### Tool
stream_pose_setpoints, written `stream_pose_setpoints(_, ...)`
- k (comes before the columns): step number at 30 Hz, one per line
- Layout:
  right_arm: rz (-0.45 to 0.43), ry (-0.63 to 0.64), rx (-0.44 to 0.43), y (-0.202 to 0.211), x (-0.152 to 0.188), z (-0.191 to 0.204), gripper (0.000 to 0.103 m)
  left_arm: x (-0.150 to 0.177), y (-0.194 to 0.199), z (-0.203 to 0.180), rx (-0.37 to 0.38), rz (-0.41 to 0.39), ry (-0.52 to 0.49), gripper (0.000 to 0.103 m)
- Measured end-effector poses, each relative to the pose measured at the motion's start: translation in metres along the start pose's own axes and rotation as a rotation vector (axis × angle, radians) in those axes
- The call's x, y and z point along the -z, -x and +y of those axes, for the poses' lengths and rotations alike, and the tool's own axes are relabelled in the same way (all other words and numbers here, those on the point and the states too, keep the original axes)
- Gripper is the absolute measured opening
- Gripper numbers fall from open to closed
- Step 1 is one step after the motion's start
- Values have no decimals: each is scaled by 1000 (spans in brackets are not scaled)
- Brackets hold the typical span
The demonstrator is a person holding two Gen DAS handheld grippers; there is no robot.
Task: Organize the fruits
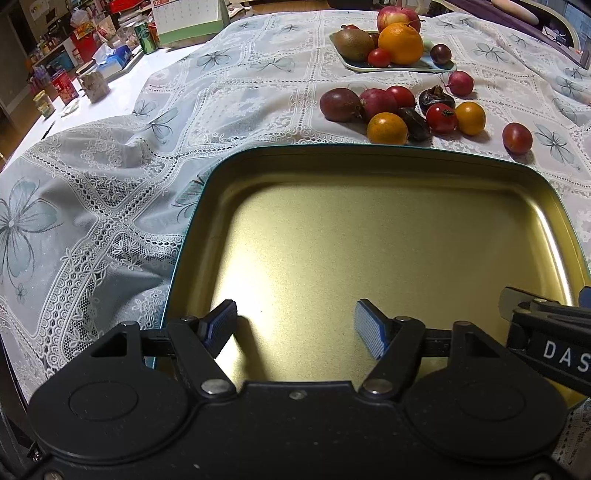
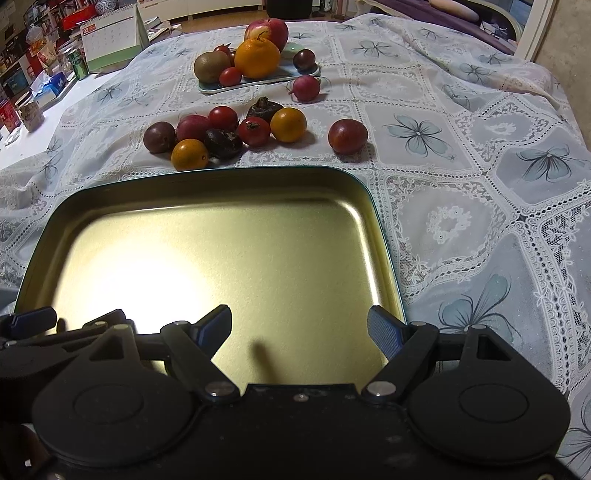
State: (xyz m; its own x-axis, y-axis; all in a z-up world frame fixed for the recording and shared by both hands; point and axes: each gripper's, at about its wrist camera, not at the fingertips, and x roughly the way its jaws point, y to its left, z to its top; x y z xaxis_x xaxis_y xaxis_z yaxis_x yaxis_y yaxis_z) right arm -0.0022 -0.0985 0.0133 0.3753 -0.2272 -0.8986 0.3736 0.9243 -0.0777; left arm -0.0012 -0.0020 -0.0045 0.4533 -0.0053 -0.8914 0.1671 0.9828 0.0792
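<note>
While both jaws gape over gold tray [image 1: 369,177], fruits [image 2: 221,133] lie beyond.

the left gripper [image 1: 295,328], jaws apart, hangs over a gold tray [image 1: 369,173]; loose fruits [image 1: 406,110] lie beyond.

Tray [image 1: 546,236]: we see a gold inside and a teal rim.
Tablecloth [image 2: 461,229]: we find white lace with grey-blue flowers.
Large orange [image 2: 257,58]: we note bright orange beside a red-and-yellow apple [image 2: 271,31].
Kiwi [image 1: 354,44]: we see brown.
Plate [image 1: 417,67]: we see pale green.
Gripper pads [image 1: 370,329]: we see blue on black arms.
</note>
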Motion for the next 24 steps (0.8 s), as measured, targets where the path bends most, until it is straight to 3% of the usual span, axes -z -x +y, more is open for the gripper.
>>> stream_pose_setpoints(24,-7,4,-24,1,0,2,83,1,0,-1,9,-2,7,71)
